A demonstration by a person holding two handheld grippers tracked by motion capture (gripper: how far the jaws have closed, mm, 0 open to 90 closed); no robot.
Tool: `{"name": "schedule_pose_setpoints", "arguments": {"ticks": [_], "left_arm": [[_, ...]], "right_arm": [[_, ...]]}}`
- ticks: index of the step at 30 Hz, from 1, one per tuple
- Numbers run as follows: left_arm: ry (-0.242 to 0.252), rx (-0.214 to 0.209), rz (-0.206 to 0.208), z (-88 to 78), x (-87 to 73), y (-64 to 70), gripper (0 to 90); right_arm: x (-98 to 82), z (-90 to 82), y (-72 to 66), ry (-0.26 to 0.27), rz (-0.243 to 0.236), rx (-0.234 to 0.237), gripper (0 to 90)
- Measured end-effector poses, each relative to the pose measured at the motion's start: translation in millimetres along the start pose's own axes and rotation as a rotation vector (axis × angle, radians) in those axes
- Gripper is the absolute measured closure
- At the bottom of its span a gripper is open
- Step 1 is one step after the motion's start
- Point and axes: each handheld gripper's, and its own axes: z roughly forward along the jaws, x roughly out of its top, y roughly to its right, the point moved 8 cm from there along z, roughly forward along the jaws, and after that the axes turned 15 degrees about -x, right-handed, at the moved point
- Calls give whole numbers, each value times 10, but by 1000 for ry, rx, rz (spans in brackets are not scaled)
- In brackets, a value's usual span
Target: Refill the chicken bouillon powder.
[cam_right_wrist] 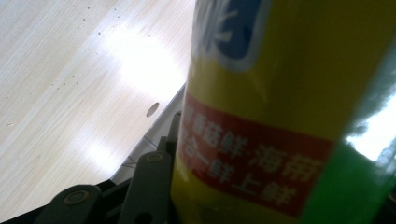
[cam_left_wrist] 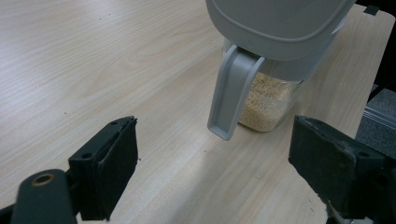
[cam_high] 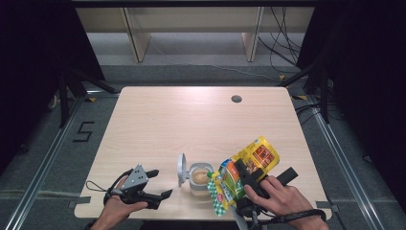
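One pale wooden table (cam_high: 158, 120), dark surroundings

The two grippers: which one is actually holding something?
The right gripper, at the table's near right corner: its fingers clamp a yellow-green bag tilted over the open container. The left gripper has open fingers with nothing between them.

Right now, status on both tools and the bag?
Right tool shut on yellow bag, tipped over open container. Left tool open, idle beside the container. Nothing in the way.
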Motion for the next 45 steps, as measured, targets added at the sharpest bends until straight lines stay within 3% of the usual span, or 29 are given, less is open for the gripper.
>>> {"name": "schedule_pose_setpoints", "arguments": {"ticks": [4, 5, 7, 9, 11, 14, 15, 18, 19, 21, 23, 24, 29, 31, 34, 42, 43, 45], "left_arm": [[2, 5, -20, -1, -5, 8, 152], [-4, 1, 7, -5, 1, -5, 152], [5, 4, -20, 2, -4, 8, 151], [-1, 0, 1, -1, 0, -1, 152], [4, 3, -13, 1, -3, 6, 151], [-3, 2, 3, -4, 0, -3, 152], [5, 5, -20, 0, -4, 7, 152], [5, 3, -20, 3, -5, 9, 152], [-1, 0, 0, 0, 0, 0, 151], [11, -4, -4, 9, 6, 7, 152], [-8, 5, 3, -8, -2, -3, 152], [4, 8, -18, -1, -4, 5, 152], [13, 2, -22, 6, 3, 14, 151], [-2, -1, 3, -5, 2, 1, 152], [5, 4, -22, 0, -3, 10, 151], [-8, 5, 4, -9, -2, -4, 152], [2, 5, -21, -2, -5, 9, 152], [12, 4, -26, 4, 2, 13, 152]], "right_arm": [[4, 4, -4, 0, 3, -4, 666], [9, 5, -11, 3, 4, 9, 666], [16, 6, -4, 4, -1, -3, 667], [20, 7, -6, 3, 1, -3, 666], [26, 7, -7, 3, 3, 2, 666], [47, 16, -7, 13, 2, 8, 667], [49, 16, -6, 12, 4, 6, 666], [62, 20, 6, 12, 0, -7, 667], [71, 22, 7, 16, -2, -4, 666], [89, 31, 7, 19, -5, -4, 667], [95, 42, 7, 22, -5, 2, 666], [97, 47, 4, 22, -4, 8, 666], [111, 57, 9, 24, -14, -1, 666], [114, 56, 4, 24, -12, 6, 667], [117, 50, -5, 26, -2, 11, 666], [99, 48, -24, 19, -13, 14, 667], [97, 46, -15, 16, -14, 2, 666], [95, 45, -10, 14, -13, -1, 666]]}}
